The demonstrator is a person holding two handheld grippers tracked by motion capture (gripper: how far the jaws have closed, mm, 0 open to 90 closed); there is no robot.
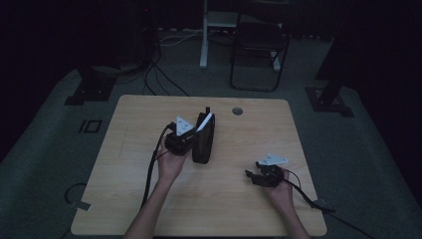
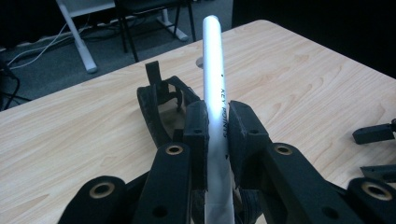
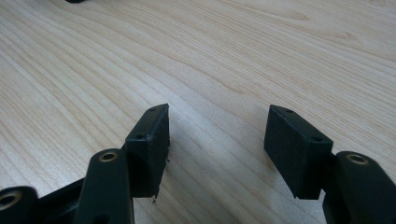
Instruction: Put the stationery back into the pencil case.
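Left gripper (image 2: 215, 135) jaws clamped on white booklet (image 2: 214, 70), spine reading "KEY POINTS"; black bag (image 2: 156, 105) beyond jaws. Right gripper (image 3: 217, 140) jaws wide over table (image 3: 233, 56).

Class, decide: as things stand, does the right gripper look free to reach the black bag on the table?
Probably yes. The right gripper is open and holds nothing, and bare table lies between it and the black bag.

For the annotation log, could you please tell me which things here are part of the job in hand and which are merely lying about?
In play:
- left gripper, shut on the white tube
- black bag, open beside it
- right gripper, open above the table

Lying about:
- folding chair
- floor cables
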